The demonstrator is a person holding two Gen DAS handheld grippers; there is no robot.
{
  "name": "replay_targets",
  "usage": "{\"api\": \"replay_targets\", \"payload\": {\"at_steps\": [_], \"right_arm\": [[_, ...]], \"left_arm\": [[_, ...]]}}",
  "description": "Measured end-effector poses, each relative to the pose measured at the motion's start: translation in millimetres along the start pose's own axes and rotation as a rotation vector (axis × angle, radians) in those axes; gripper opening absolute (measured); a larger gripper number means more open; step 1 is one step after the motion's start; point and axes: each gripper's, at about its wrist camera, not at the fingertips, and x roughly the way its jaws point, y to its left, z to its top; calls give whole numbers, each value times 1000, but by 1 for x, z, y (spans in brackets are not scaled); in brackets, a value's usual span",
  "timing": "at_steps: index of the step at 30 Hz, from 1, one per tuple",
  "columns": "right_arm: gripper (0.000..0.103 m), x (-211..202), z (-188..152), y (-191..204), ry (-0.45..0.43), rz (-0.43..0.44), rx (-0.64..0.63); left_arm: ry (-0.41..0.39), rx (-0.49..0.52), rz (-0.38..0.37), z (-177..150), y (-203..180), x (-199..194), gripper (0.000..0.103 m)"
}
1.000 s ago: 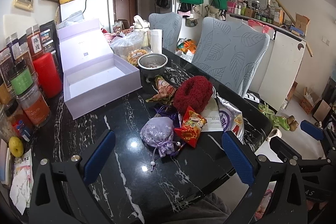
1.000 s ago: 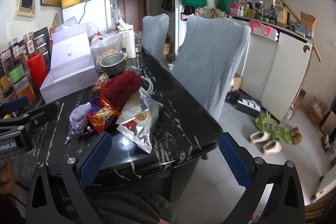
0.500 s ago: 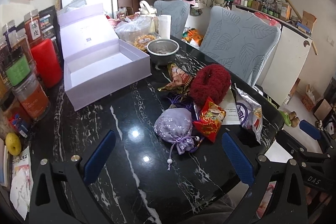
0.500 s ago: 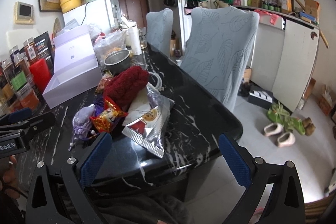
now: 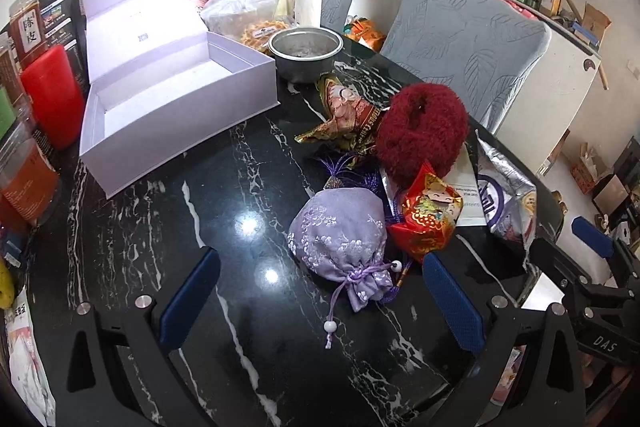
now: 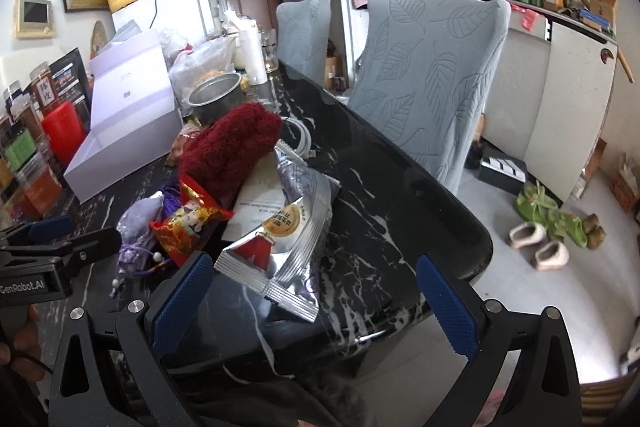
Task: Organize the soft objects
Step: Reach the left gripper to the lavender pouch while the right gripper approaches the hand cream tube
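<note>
A lilac embroidered drawstring pouch (image 5: 340, 239) lies on the black marble table (image 5: 180, 227), just ahead of my open left gripper (image 5: 320, 301). Beside it sit a red-gold foil pouch (image 5: 426, 213), a dark red fuzzy knit piece (image 5: 422, 129) and a patterned gold-red pouch (image 5: 346, 109). An open lilac box (image 5: 172, 99) stands at the back left. My right gripper (image 6: 316, 311) is open near the table's front edge, with a silver snack bag (image 6: 288, 231) between its fingers' line. The knit piece (image 6: 230, 149) and foil pouch (image 6: 188, 223) lie left of it.
A steel bowl (image 5: 306, 53) sits behind the pile. Jars and a red canister (image 5: 52, 95) line the left edge. Two grey chairs (image 6: 428, 75) stand along the table's right side. Shoes (image 6: 548, 227) lie on the floor.
Both grippers have moved forward and lower over the table, so the pile of soft items appears nearer. Neither gripper has closed or touched anything.
</note>
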Motion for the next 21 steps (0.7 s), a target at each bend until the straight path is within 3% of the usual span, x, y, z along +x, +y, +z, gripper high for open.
{"api": "replay_targets", "payload": {"at_steps": [10,14,21], "right_arm": [[103,19,9,2,20,-27,-23],[103,23,12,3,25,-27,-28],[103,26,20,7,17,-11,-44]], "left_arm": [[81,0,6,8,8,38,103],[111,-27,-48,11,12,52,103],[94,-2,-54,19,9,60,103]]}}
